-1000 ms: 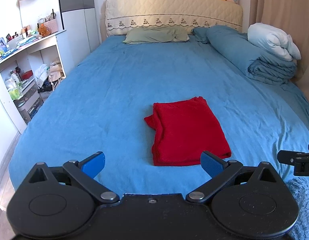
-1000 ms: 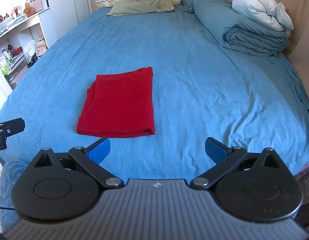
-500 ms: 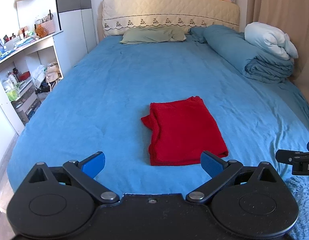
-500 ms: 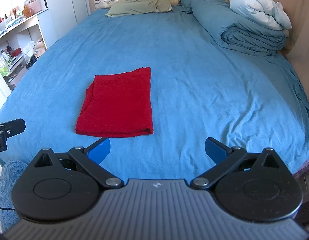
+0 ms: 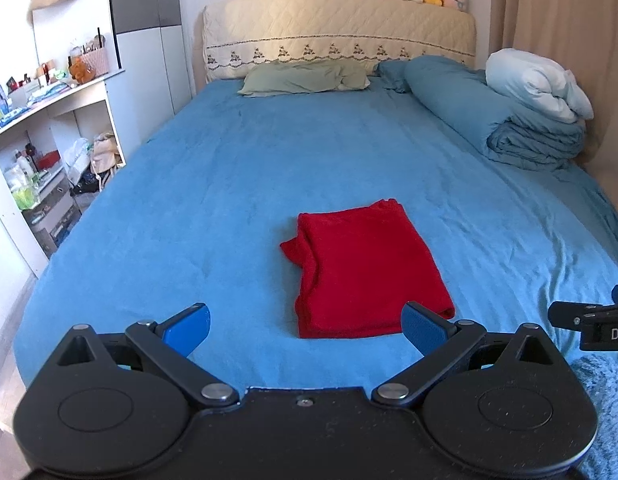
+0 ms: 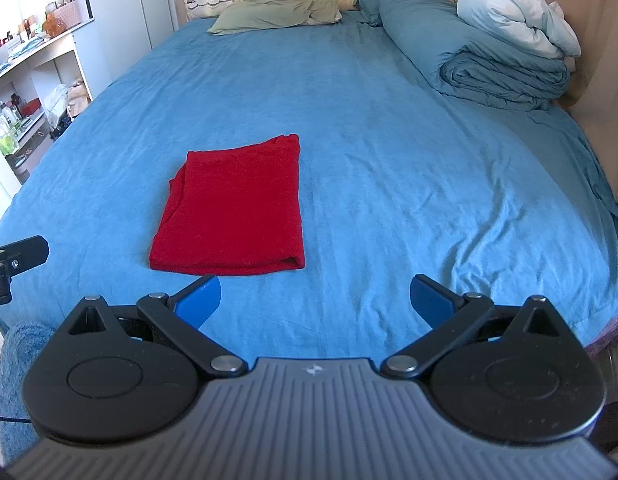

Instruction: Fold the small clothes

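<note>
Over the last second I pull both grippers back toward the foot of the bed (image 5: 213, 200), and the view changes with them: the red cloth (image 5: 365, 264) sits smaller and farther off in both wrist views than it did a second ago, while the cloth itself does not shift. It lies flat on the blue sheet near the foot of the bed, folded into a neat rectangle, with one small bunched corner sticking out on its left edge in the left view. My left gripper (image 5: 305, 326) hangs low in front of the cloth's near edge with its jaws spread wide and nothing between them; my right gripper (image 6: 315, 298) sits just to the right of the cloth, also spread wide and holding nothing. Neither touches the fabric. I read this as the fold being finished and me backing away from it, so this piece looks done. The one loose corner on the left is the only thing I might tidy. Far from the cloth, the rolled blue quilt (image 5: 509, 120) and green pillow (image 5: 305, 80) at the head of the bed stay out of my way.
</note>
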A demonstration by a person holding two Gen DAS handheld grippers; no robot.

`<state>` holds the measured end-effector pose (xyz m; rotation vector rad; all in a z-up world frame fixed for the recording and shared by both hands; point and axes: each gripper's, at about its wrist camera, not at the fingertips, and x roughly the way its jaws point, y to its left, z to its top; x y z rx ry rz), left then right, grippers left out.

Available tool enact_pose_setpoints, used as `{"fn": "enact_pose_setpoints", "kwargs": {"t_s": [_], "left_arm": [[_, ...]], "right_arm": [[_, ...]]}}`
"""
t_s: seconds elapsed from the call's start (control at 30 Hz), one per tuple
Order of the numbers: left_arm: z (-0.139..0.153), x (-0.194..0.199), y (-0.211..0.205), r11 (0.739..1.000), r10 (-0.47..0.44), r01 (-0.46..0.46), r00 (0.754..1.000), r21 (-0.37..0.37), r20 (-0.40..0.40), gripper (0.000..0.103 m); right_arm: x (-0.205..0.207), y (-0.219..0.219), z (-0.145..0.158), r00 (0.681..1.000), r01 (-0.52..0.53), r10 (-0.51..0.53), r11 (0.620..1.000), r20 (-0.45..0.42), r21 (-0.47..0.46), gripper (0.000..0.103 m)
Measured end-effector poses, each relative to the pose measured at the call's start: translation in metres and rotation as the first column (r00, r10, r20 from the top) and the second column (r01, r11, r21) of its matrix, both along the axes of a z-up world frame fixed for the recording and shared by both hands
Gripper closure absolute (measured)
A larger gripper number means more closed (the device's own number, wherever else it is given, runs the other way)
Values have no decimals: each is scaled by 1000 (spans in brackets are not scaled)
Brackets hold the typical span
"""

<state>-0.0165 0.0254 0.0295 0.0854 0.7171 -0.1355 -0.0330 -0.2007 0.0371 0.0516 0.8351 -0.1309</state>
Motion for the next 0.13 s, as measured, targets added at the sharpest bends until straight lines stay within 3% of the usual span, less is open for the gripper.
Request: {"fn": "enact_pose_setpoints", "kwargs": {"t_s": [0.13], "left_arm": [[-1, 2, -1, 1000, 0, 0, 1000, 6, 1, 0]], "right_arm": [[0, -1, 0, 1000, 5, -5, 1000, -2, 6, 0]]}}
